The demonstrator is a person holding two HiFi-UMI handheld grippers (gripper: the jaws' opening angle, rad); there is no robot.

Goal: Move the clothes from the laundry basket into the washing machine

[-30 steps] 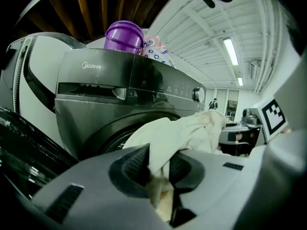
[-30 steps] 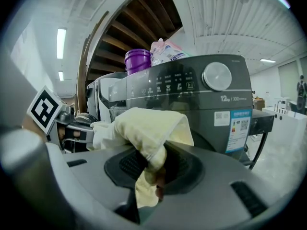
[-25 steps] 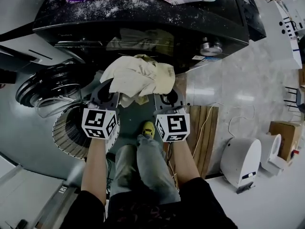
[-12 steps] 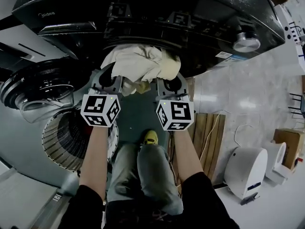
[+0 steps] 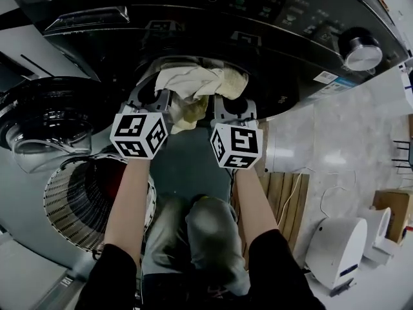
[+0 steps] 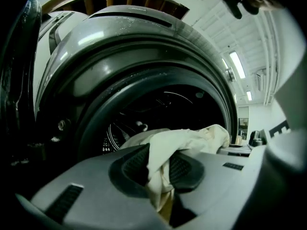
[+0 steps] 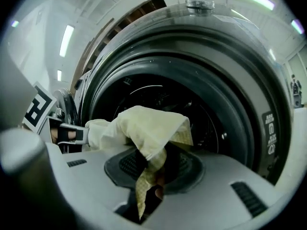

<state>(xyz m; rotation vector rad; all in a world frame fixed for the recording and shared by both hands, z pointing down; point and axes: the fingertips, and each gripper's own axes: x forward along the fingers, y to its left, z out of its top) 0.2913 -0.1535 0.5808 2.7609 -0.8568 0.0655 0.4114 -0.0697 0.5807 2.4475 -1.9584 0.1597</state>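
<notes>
1. At the far left of the head view, the round door (image 5: 45,118) of the washing machine (image 5: 193,11) stands swung open. Below it the ribbed laundry basket (image 5: 71,205) sits on the floor beside the person's leg.
2. Just right of the basket, the left tongs (image 5: 157,94) point at the drum mouth. The left gripper view shows them drawn narrow and pinching a fold of the cream cloth (image 6: 192,137) between their two ribbed pads.
3. In the middle, the cloth (image 5: 201,81) spans from one pair of tongs to the other. It is bunched right at the rim of the drum opening, with a loose end drooping below it. The dark drum lies just behind.
4. The right tongs (image 5: 231,101) hold the cloth's other end. In the right gripper view they too are narrow and clamped on it, and a yellowish patterned strip hangs down between the pads.
5. Further right, a round knob (image 5: 361,47) sits on the machine's control panel. On the floor below lie a slatted wooden board (image 5: 284,192) and, beyond it, a white rounded device (image 5: 332,237).
</notes>
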